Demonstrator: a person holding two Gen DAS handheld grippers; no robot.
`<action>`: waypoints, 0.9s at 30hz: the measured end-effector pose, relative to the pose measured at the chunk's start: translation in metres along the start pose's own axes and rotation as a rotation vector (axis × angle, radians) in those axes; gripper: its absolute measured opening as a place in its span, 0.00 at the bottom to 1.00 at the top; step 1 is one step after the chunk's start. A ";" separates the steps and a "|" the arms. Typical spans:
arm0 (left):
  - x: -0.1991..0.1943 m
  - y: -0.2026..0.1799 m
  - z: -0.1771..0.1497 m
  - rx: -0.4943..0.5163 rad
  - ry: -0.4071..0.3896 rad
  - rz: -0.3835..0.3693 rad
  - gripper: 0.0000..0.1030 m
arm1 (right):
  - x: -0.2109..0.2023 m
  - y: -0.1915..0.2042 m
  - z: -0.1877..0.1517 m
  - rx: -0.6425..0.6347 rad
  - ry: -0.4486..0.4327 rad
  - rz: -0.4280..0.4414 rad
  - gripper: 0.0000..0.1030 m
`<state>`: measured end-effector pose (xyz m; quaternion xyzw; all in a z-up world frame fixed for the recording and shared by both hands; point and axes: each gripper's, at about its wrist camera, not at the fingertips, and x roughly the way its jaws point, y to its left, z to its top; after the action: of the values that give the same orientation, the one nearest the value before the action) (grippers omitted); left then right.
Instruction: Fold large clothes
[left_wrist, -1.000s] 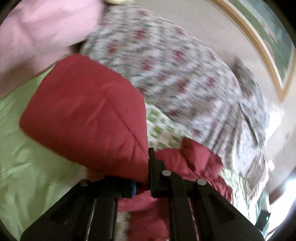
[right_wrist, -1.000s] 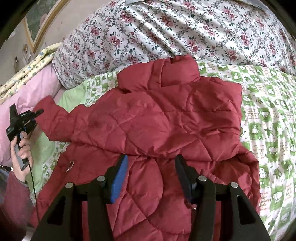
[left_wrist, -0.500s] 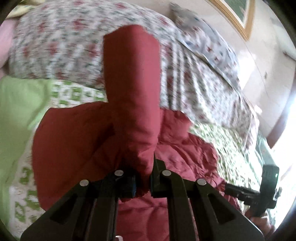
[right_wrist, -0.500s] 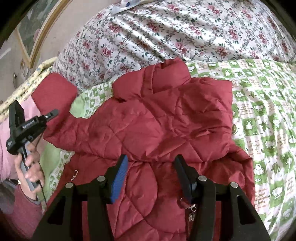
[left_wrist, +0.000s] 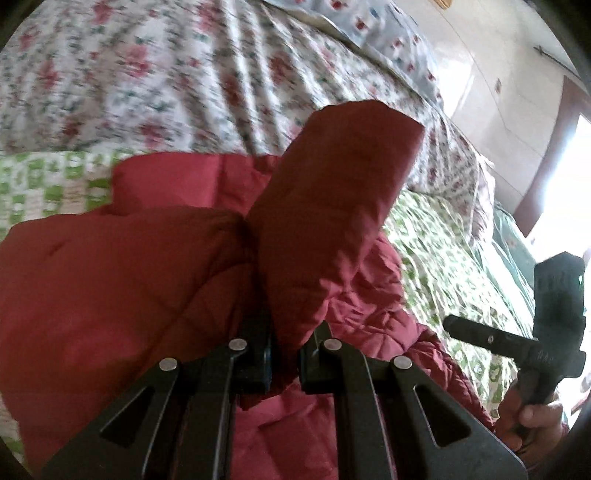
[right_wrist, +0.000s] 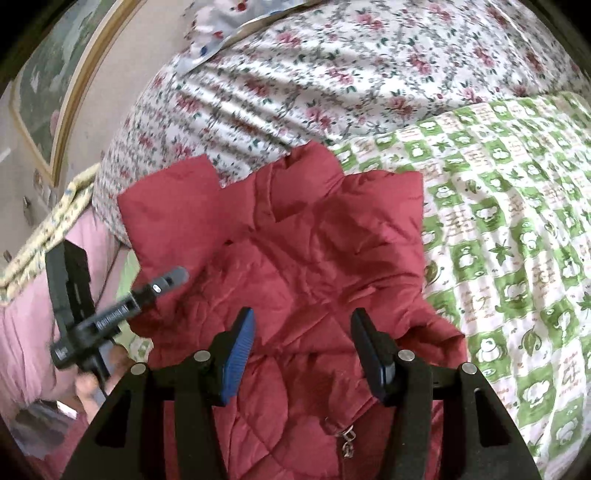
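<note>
A red quilted jacket (right_wrist: 314, 258) lies front up on the green-and-white sheet (right_wrist: 517, 221), collar toward the floral quilt. My left gripper (left_wrist: 286, 354) is shut on the jacket's sleeve (left_wrist: 332, 206), whose cuff end stands up above the fingers and over the jacket's body. In the right wrist view that sleeve (right_wrist: 170, 210) is lifted at the jacket's left, with the left gripper (right_wrist: 110, 314) beside it. My right gripper (right_wrist: 301, 321) hovers open above the jacket's lower front, nothing pressed between its pads. A zipper pull (right_wrist: 347, 443) shows below it. A hand (left_wrist: 528, 421) holds the right gripper (left_wrist: 517, 339).
A bulky floral quilt (right_wrist: 332, 74) is piled behind the jacket. A pink blanket (right_wrist: 29, 332) lies at the left bed edge under a framed picture (right_wrist: 55, 92). The patterned sheet stretches off to the jacket's right. Pale cupboard doors (left_wrist: 498, 110) stand beyond the bed.
My left gripper has carried the sleeve from out over the bed's left side inward across the jacket body. The right gripper has drifted slightly, still open over the lower front.
</note>
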<state>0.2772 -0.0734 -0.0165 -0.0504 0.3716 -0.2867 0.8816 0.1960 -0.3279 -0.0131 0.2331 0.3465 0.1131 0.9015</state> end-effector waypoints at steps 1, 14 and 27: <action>0.006 -0.004 -0.001 0.006 0.009 -0.001 0.07 | 0.001 -0.003 0.002 0.014 -0.001 0.009 0.55; 0.047 -0.030 -0.029 0.087 0.117 0.035 0.08 | 0.020 -0.027 0.026 0.173 0.010 0.165 0.71; 0.048 -0.033 -0.036 0.094 0.153 0.042 0.24 | 0.088 -0.030 0.046 0.296 0.145 0.233 0.27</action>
<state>0.2640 -0.1228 -0.0628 0.0212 0.4251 -0.2882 0.8578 0.2930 -0.3376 -0.0487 0.3930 0.3942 0.1807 0.8109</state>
